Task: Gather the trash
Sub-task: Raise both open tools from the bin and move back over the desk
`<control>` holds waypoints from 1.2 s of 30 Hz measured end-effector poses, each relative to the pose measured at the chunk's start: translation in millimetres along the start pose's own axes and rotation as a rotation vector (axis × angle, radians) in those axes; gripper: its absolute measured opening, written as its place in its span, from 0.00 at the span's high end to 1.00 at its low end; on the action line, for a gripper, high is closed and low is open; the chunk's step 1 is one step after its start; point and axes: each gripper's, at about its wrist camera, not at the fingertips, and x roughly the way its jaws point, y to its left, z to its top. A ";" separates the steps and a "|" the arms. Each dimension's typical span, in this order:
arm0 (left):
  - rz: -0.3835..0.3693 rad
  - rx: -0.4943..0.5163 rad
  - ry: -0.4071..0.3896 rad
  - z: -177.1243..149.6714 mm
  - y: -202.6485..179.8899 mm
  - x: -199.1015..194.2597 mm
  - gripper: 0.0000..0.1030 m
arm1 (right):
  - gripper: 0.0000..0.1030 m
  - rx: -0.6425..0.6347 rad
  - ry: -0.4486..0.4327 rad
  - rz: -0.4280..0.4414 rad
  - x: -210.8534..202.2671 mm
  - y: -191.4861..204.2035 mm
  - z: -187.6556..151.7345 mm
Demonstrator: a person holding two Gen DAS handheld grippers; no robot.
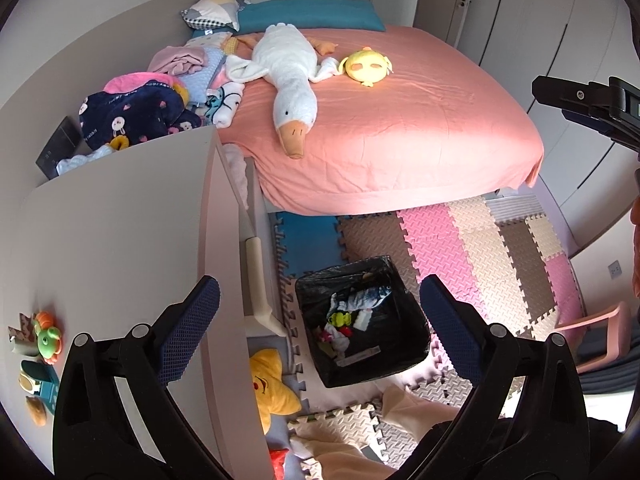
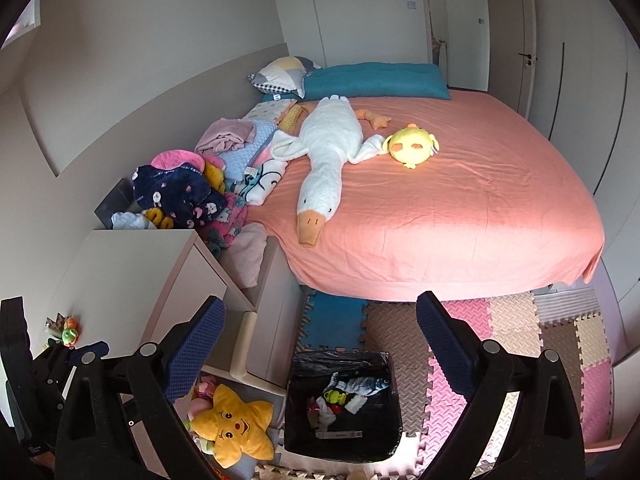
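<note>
We are looking down over the bin (image 1: 362, 320), a square tub lined with a loose black bag, which is sitting on the foam mat (image 1: 472, 248) just off the near end of the bed (image 1: 400, 120) and right of the worktop (image 1: 120, 240). It is the largest thing we are dealing with; we are judging it light but bulky, its walls stiff and its liner thin, slippery and easy to tear, so the rim would be the place to take it, not the plastic.

Inside it the trash (image 2: 344, 398) is lying in a small heap: crumpled wrappers, scraps of paper or tissue and something bright green, though we cannot tell each piece apart. All of it is looking soft and nearly weightless, likely to crush or slide, so we are thinking a pinch across a bunched fold would hold best.

The left gripper (image 1: 320, 328) is hanging over the bin with its jaws spread wide and nothing between them. The right gripper (image 2: 320, 350) is doing the same, jaws wide and empty.
</note>
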 end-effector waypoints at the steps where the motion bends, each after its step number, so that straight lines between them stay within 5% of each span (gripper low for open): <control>1: 0.002 -0.002 -0.001 -0.9 0.4 -1.0 0.06 | 0.07 -0.004 0.000 0.003 0.0 1.1 0.5; 36: 0.174 -0.311 0.023 -88.5 102.8 -50.1 0.06 | 0.07 -0.279 0.102 0.236 35.2 158.1 -13.2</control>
